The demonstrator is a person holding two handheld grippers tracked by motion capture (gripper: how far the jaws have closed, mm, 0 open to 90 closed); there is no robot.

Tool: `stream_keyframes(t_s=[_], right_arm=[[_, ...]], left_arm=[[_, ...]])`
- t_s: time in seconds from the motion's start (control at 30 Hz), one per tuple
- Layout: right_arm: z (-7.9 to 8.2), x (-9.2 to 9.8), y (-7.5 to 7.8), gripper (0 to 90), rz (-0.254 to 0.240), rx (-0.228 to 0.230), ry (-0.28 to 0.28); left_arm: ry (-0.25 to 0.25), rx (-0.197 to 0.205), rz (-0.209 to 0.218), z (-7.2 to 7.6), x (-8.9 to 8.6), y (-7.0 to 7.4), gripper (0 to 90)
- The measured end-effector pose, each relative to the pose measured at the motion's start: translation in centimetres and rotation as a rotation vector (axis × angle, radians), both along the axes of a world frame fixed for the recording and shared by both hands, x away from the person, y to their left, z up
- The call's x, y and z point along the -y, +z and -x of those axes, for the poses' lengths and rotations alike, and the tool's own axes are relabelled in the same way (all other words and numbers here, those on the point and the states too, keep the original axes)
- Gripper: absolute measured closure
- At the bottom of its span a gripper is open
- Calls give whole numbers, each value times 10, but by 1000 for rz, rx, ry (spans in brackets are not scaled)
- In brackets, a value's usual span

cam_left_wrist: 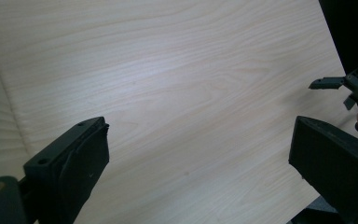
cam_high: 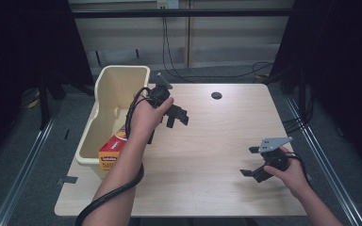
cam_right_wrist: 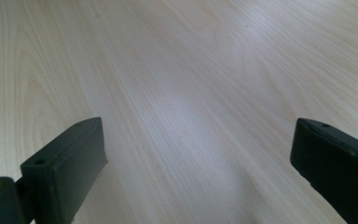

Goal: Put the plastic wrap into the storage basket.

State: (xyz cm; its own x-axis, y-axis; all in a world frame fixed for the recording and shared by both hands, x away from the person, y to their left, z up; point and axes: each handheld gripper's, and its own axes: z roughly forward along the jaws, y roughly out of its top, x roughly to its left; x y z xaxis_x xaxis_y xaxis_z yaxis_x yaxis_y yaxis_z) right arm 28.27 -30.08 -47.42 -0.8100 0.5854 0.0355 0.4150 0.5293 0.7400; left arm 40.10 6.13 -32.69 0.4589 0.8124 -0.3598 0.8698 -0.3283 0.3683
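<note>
Nearest the high camera, the person's left forearm [cam_high: 118, 174] is reaching up from the bottom edge, a black cable [cam_high: 111, 195] looping around it. That hand is holding the left gripper [cam_high: 176, 117] above the table [cam_high: 202, 155], just beside the cream bin [cam_high: 115, 92], jaws spread wide with nothing between them. Inside the bin, at its near end, an orange and yellow box [cam_high: 112, 149] is lying. Over on the right, the right gripper [cam_high: 251, 161] is sitting low near the table's front right corner, jaws likewise wide apart and empty. A dark round hole [cam_high: 216, 95] is showing near the table's far edge.
</note>
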Motion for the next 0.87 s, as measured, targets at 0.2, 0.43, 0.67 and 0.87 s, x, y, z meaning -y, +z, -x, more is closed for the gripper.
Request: stream_keyframes(t_s=[0.2, 0.43, 0.67, 0.87], right_arm=[[0, 0, 0, 32, 3, 5, 1], [0, 0, -1, 32, 3, 3, -1], [0, -1, -2, 31, 6, 2, -3], [0, 0, -4, 31, 9, 3, -11]], left_arm=[[-17, -7, -4, 2, 1, -10, 49], [-21, -13, 9, 6, 4, -19, 52], [-36, -19, 18, 8, 7, -32, 53], [-72, -19, 24, 12, 9, -40, 55]])
